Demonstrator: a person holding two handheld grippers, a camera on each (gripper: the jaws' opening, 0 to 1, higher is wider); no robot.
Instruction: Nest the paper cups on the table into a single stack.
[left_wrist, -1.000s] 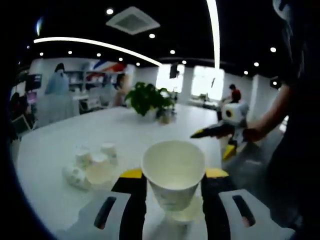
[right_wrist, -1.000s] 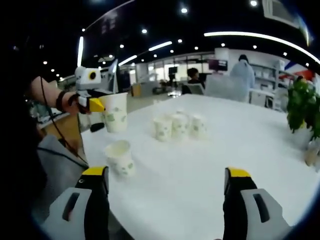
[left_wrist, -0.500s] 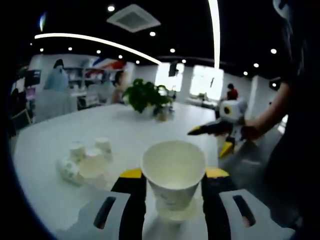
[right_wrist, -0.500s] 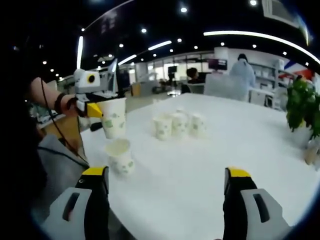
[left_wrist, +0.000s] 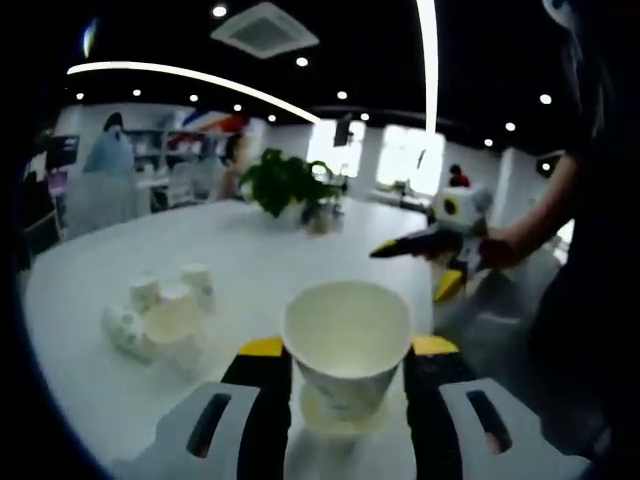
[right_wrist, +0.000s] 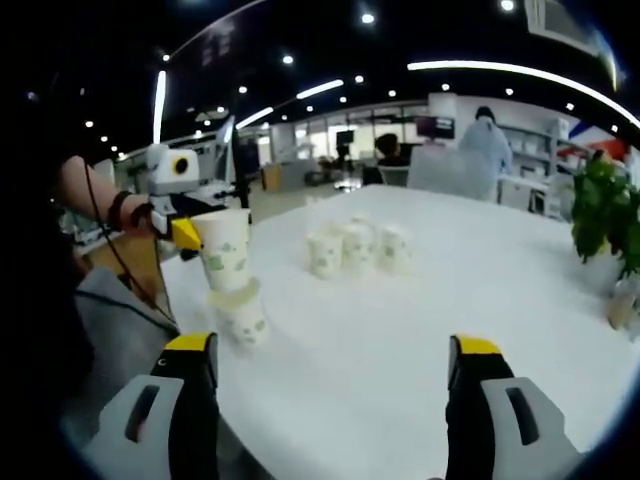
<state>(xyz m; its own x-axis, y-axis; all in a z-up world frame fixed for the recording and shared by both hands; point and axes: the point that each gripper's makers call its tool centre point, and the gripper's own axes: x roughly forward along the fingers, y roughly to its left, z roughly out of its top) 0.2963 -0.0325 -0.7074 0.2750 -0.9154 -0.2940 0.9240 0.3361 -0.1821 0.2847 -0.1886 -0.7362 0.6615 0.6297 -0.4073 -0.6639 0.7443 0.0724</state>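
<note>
In the left gripper view, my left gripper (left_wrist: 346, 372) has its yellow-tipped fingers closed on the sides of a white paper cup with a green print (left_wrist: 347, 344), mouth up. Its base hangs just over the open mouth of a second white paper cup (left_wrist: 340, 418) standing on the near edge of the white table (left_wrist: 260, 270). I judge the risk here is alignment: if the held cup comes down off-centre or tilted, its base will catch the lower rim and tip that cup over, and it sits close enough to the edge to go off. Squeezing too hard could also buckle the thin wall so it won't seat. Further left lies a cluster of more paper cups (left_wrist: 165, 310), one apparently on its side. The right gripper appears at the far right, near a green potted plant (left_wrist: 285, 190).

In the right gripper view, my right gripper (right_wrist: 332, 385) has its fingers spread wide with nothing between them. The held cup is at left, its base looking just inside the standing cup's mouth; the other cups stand mid-table. Releasing before it seats could leave a leaning stack.
</note>
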